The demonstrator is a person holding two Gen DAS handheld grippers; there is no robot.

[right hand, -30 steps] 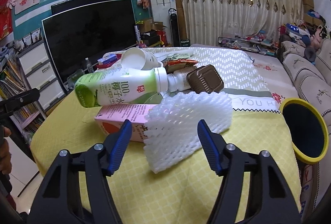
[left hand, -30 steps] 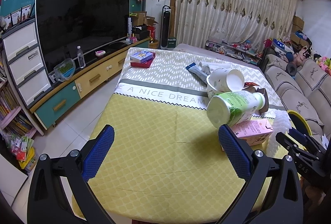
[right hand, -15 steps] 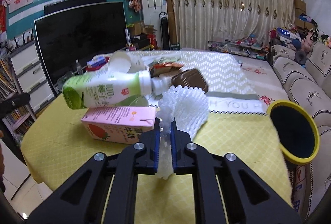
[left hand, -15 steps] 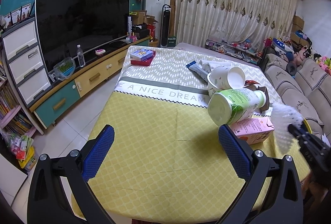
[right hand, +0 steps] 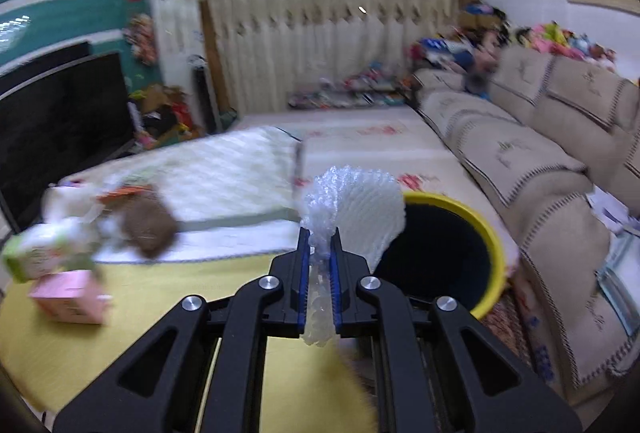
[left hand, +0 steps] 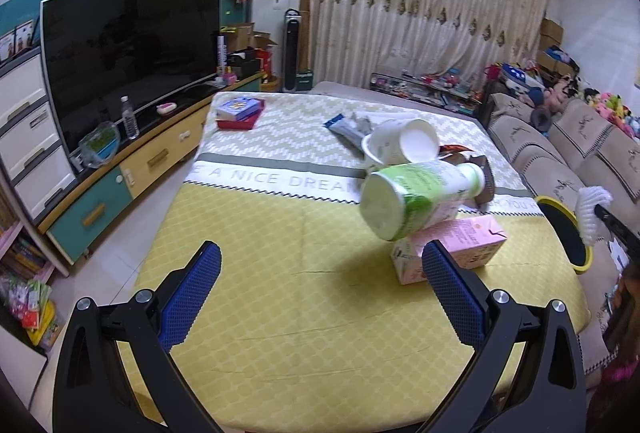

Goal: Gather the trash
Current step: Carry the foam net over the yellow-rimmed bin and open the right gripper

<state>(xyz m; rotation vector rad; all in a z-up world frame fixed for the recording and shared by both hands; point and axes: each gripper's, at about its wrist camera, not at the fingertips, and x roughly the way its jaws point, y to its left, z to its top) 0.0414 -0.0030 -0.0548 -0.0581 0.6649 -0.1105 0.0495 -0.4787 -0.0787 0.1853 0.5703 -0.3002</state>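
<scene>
Right gripper [right hand: 319, 265]: jaws closed on the foam net [right hand: 356, 201], pinching its lower end; the net fans out above the fingertips
Foam net: held in the air off the bench's right edge, in front of and touching nothing but the jaws; in the left wrist view it shows at far right [left hand: 592, 211], over the bin
Bin [right hand: 490, 245]: yellow rim, dark inside, standing off the right edge of the bench, between bench and sofa [right hand: 560, 193]; also seen in the left wrist view [left hand: 554, 202]
Left gripper [left hand: 320, 283]: jaws wide open, holding nothing, hovering over the near yellow part of the bench [left hand: 260, 273]
Bottle [left hand: 416, 199]: green and white, lying on its side, base toward the camera, resting on the carton near the right edge
Carton [left hand: 468, 245]: pink, lying flat near the right edge, just beyond the left gripper's right finger
Cups [left hand: 400, 145]: white paper cups tipped over behind the bottle, toward the middle of the bench
Wrappers [left hand: 344, 125]: blue and grey packets beside the cups, farther back
Brown piece [right hand: 150, 229]: blurred in the right wrist view, next to the bottle; cannot tell what it is
Box [left hand: 240, 109]: red tray with a blue book on it, at the far left corner
View quality: right wrist view smeared on the left side
</scene>
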